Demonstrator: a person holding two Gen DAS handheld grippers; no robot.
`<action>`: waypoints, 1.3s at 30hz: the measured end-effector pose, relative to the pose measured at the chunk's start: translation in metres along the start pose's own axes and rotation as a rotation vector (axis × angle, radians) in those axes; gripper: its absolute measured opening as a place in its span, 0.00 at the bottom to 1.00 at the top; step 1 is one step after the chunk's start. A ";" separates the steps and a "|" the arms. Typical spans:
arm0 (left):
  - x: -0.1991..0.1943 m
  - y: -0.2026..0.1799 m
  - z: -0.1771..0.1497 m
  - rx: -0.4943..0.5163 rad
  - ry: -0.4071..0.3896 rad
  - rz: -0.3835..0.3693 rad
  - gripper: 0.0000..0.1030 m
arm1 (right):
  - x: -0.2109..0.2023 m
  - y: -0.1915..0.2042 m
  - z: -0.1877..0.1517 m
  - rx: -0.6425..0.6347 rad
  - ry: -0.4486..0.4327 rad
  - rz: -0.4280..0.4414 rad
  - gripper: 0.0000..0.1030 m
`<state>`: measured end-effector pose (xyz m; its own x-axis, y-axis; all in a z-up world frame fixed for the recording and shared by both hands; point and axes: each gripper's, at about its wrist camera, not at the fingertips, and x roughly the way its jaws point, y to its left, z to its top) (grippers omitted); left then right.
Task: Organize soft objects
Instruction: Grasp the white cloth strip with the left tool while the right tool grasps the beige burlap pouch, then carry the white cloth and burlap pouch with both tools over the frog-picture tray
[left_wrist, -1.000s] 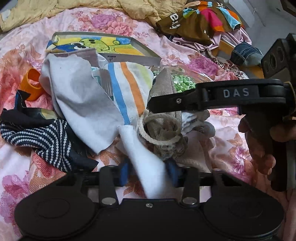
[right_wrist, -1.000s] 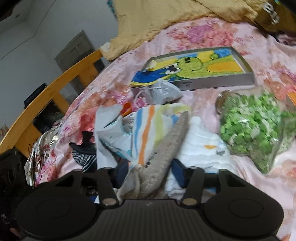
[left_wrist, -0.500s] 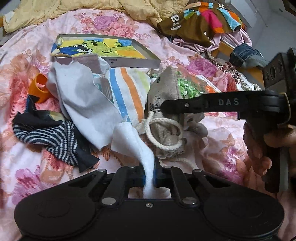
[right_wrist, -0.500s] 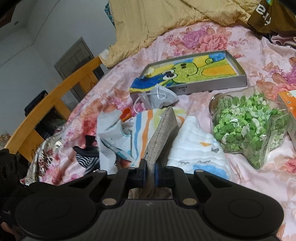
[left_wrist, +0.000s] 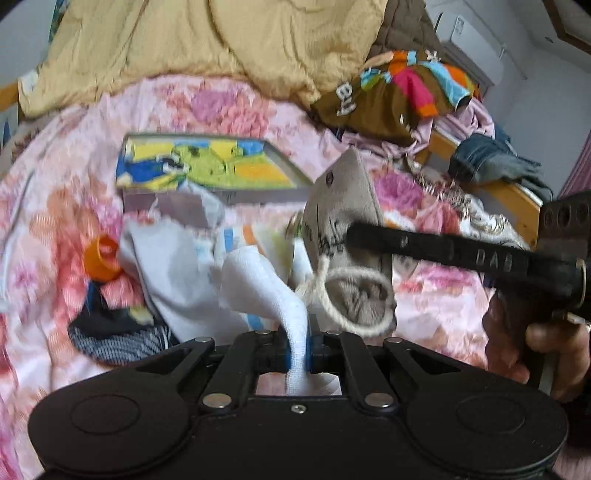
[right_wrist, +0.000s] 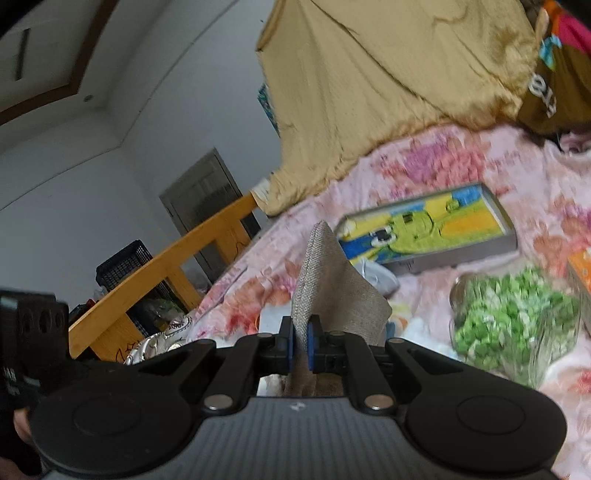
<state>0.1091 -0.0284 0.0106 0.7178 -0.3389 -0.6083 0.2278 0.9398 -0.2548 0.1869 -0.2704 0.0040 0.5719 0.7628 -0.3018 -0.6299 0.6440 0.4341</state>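
My left gripper (left_wrist: 299, 347) is shut on a white cloth (left_wrist: 266, 291) and holds it up off the floral bed sheet (left_wrist: 221, 107). My right gripper (right_wrist: 301, 349) is shut on a beige drawstring pouch (right_wrist: 328, 288), lifted above the bed. The pouch also shows in the left wrist view (left_wrist: 343, 221) with its rope loop (left_wrist: 351, 295) hanging, held by the right gripper (left_wrist: 354, 236). A grey-white cloth (left_wrist: 173, 273) and a dark striped cloth (left_wrist: 118, 332) lie on the bed at left.
A cartoon-printed flat box (left_wrist: 207, 170) lies behind the cloths and shows in the right wrist view (right_wrist: 432, 229). A jar of green bits (right_wrist: 517, 314) lies at right. An orange cup (left_wrist: 101, 258), a yellow blanket (left_wrist: 184, 44), colourful clothes (left_wrist: 399, 88) and a wooden bed rail (right_wrist: 162, 266) surround.
Both grippers closed on their cloths about a second ago and have since lifted: the white cloth and the beige pouch have risen off the bed, and both views tilt upward.
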 end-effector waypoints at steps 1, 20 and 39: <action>-0.001 0.000 0.004 0.001 -0.010 0.002 0.06 | 0.000 0.001 0.001 -0.006 -0.010 -0.001 0.07; 0.046 0.042 0.117 -0.065 -0.272 0.126 0.06 | 0.058 -0.040 0.089 -0.017 -0.169 -0.025 0.07; 0.203 0.090 0.194 -0.073 -0.280 0.201 0.06 | 0.163 -0.143 0.146 0.119 -0.320 -0.139 0.07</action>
<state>0.4027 -0.0042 0.0102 0.8983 -0.1127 -0.4246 0.0232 0.9774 -0.2103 0.4470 -0.2464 0.0169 0.7949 0.5997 -0.0922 -0.4800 0.7146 0.5089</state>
